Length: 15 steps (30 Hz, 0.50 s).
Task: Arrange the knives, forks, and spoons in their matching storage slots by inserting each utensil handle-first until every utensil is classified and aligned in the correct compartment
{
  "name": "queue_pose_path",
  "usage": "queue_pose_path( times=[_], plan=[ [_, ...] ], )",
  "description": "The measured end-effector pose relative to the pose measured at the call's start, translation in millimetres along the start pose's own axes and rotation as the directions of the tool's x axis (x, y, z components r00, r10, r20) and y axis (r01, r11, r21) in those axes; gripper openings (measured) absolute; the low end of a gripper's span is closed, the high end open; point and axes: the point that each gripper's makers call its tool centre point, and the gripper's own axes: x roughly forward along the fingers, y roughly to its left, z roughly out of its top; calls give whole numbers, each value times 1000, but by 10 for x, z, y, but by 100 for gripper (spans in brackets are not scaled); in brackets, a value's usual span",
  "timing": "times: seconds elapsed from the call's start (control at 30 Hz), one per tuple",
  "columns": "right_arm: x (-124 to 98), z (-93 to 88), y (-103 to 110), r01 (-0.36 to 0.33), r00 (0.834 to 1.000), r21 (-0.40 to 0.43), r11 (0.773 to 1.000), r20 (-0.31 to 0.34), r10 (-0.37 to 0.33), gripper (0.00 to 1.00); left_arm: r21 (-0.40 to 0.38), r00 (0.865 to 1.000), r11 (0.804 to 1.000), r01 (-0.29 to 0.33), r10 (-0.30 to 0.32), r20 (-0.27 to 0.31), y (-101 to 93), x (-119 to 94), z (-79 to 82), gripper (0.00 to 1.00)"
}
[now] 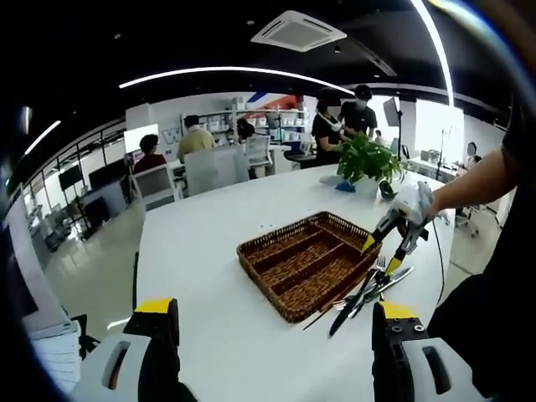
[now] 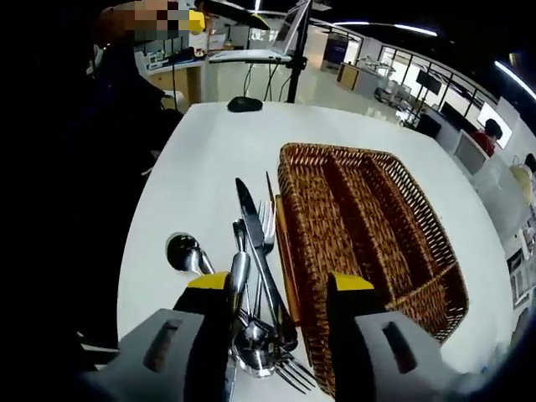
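Left gripper view: my left gripper (image 1: 272, 331) hangs open and empty, well back from the wicker tray (image 1: 289, 261). The cutlery pile (image 1: 368, 289) lies just beside the tray's near-right edge, my right gripper (image 1: 394, 234) over it.

Right gripper view: my right gripper (image 2: 280, 306) is open, jaws straddling the pile (image 2: 255, 276). A knife (image 2: 251, 230) runs parallel to the tray (image 2: 368, 226), just left of it. Right is nearer.

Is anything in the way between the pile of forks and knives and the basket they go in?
Nothing visible. The pile of cutlery lies on the white table right beside the wicker tray; its compartments look empty. Only the tray's low woven rim stands between them.
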Motion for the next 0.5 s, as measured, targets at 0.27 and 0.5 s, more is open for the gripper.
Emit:
queue_pose_path(
  times=[0.27, 0.5],
  plan=[
    [166, -31, -4, -45, 999, -23, 999, 5, 46, 30, -5, 1000, 1000, 3, -3, -19, -43, -46, -60, 100],
    [250, -109, 54, -88, 996, -21, 996, -29, 87, 28, -15, 999, 999, -31, 30, -24, -7, -122, -70, 100]
  ],
)
